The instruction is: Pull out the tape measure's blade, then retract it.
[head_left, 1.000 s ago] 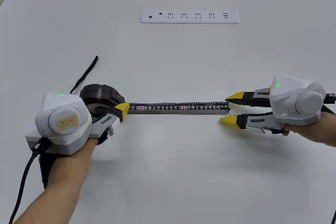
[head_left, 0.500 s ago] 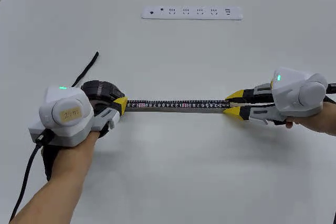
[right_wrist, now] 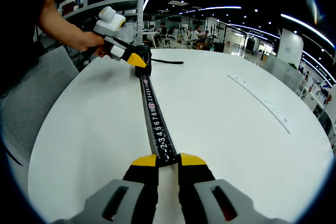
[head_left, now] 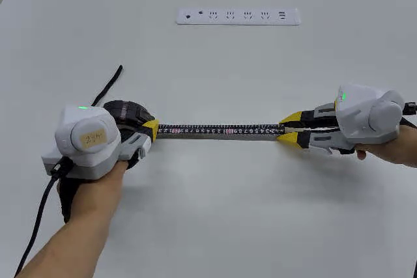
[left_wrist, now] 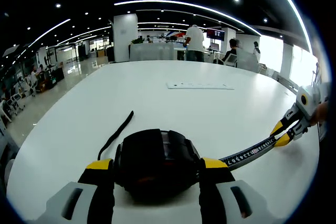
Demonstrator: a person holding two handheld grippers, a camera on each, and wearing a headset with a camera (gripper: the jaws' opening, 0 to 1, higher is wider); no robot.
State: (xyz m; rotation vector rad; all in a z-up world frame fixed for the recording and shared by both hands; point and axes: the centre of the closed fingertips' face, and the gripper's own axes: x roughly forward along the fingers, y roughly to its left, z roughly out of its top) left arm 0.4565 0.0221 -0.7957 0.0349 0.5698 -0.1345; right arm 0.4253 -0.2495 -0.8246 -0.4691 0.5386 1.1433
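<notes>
While left gripper (head_left: 144, 139) clamps black tape measure case (head_left: 124, 115) on white table (head_left: 215, 213), right gripper (head_left: 291, 129) pinches blade (head_left: 221, 130) tip. Blade lies stretched flat between grippers (numbers face up). Power strip (head_left: 238, 16) well apart, far side.
</notes>
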